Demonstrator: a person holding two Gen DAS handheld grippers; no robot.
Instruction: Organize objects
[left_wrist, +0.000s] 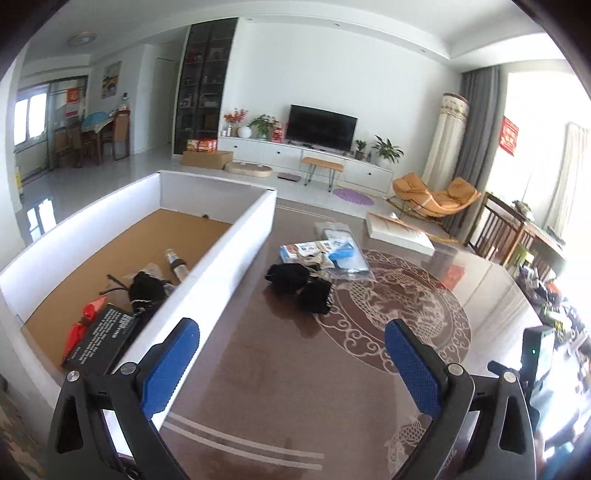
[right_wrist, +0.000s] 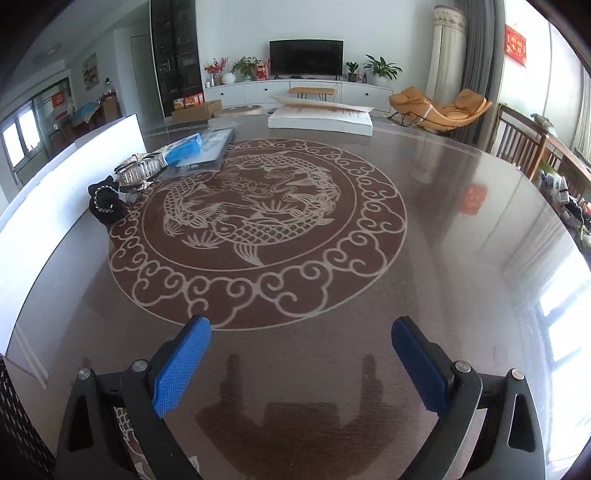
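Left wrist view: the left gripper (left_wrist: 291, 354) hung tilted down over the table (left_wrist: 280, 387), jaws spread wide and released, nothing between the blue pads (left_wrist: 168, 373). Its left finger overlapped the wall of the white box (left_wrist: 221, 266), which stood on the table's left side. Inside the box lay a black card (left_wrist: 99, 336) with white print too small to read, a red scrap (left_wrist: 83, 325), a black bundle (left_wrist: 146, 291) and a small bottle (left_wrist: 176, 263). Right of the box, on the table, sat a black pouch (left_wrist: 299, 282), and just behind it a blue packet (left_wrist: 341, 253) among clear bags; the labels there were blurred.

Right wrist view: the right gripper (right_wrist: 301, 363) pointed steeply down at bare tabletop, jaws wide and released, empty. Well ahead to the left, the pouch (right_wrist: 105, 203), a silver clip (right_wrist: 138, 171) and the packet (right_wrist: 184, 149) lay beside the box wall (right_wrist: 48, 199). A red wall sign (right_wrist: 516, 40) carried characters I couldn't read.
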